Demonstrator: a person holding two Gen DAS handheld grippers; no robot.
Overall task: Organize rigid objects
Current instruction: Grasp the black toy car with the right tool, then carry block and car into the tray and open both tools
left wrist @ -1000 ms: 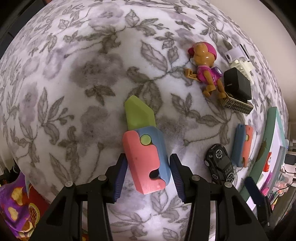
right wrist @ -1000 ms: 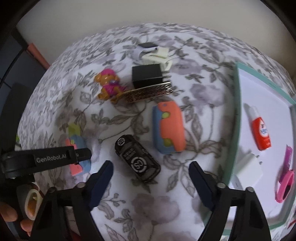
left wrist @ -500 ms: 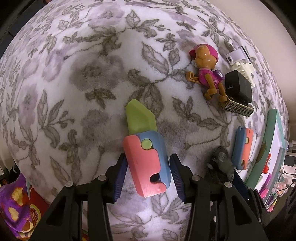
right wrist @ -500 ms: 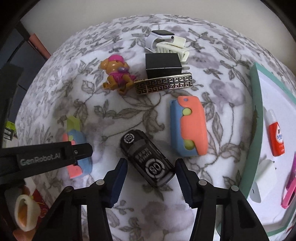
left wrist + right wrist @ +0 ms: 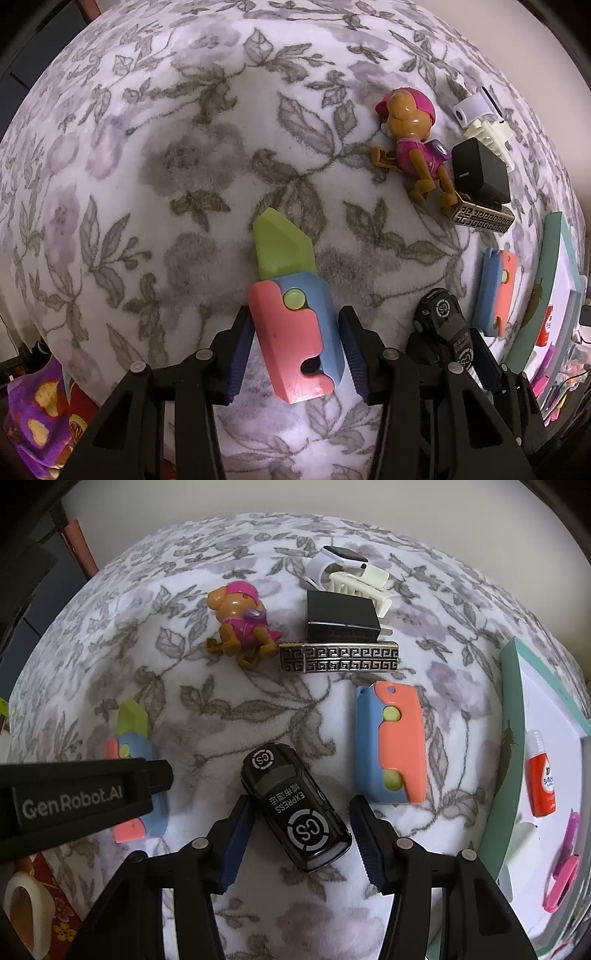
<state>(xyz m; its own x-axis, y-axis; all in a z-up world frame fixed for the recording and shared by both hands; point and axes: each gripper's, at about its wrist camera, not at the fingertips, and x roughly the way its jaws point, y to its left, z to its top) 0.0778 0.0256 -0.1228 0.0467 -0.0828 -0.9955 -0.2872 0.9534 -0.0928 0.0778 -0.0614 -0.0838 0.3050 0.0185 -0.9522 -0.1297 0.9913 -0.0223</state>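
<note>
A pink and blue toy knife with a green blade [image 5: 291,314] lies on the flowered blanket [image 5: 184,147] between the fingers of my left gripper [image 5: 295,354]; the pads stand close on both sides, with small gaps. A black toy car [image 5: 295,808] lies between the fingers of my right gripper [image 5: 301,843], which is open with gaps on both sides. The car also shows in the left wrist view [image 5: 443,328], and the knife in the right wrist view [image 5: 133,738]. A second orange and blue toy [image 5: 395,742] lies right of the car.
A pink dog figure [image 5: 240,624], a black charger [image 5: 341,618], a patterned metal clip [image 5: 338,657], a white hair claw [image 5: 358,583] and a white band [image 5: 332,559] lie at the back. A green-rimmed white tray [image 5: 513,716] on the right holds a glue bottle [image 5: 541,779] and pink items.
My right gripper has come down and forward over the black car and narrowed around it. My left gripper has stayed around the toy knife, a little closer to it.
</note>
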